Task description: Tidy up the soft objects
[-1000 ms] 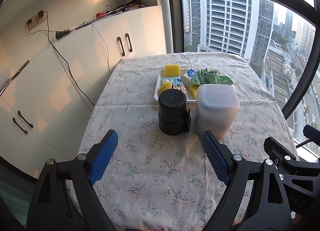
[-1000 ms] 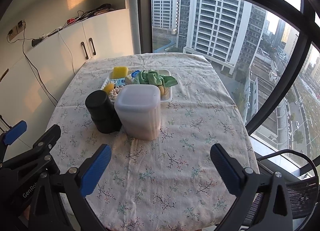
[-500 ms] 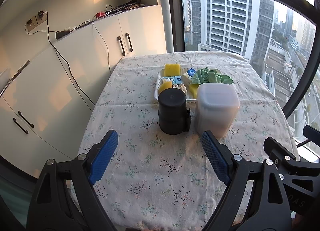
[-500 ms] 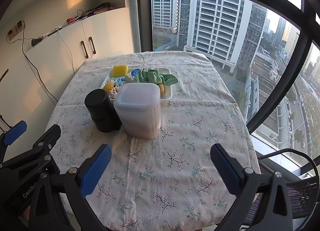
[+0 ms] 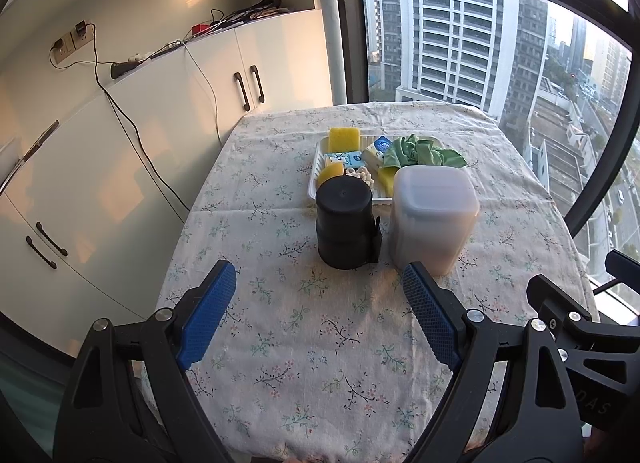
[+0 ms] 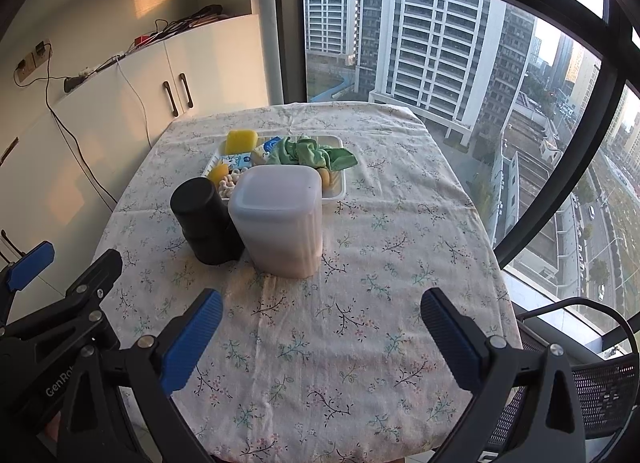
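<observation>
Nearest: left tongs (image 5: 318, 303) and right tongs (image 6: 320, 327), both spread wide, nothing between the blue pads, over the floral-clothed desk (image 5: 320, 343). Mid-desk: black canister (image 5: 344, 223) just beside frosted lidded tub (image 5: 432, 219). Behind them: white tray (image 5: 314, 179) with yellow sponge (image 5: 344, 139), green cloth (image 5: 420, 151), and small packets, possibly tissues (image 5: 344, 159).

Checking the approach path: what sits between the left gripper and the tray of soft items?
In the left wrist view, the black canister and lidded translucent container stand between the left gripper and the tray.
</observation>
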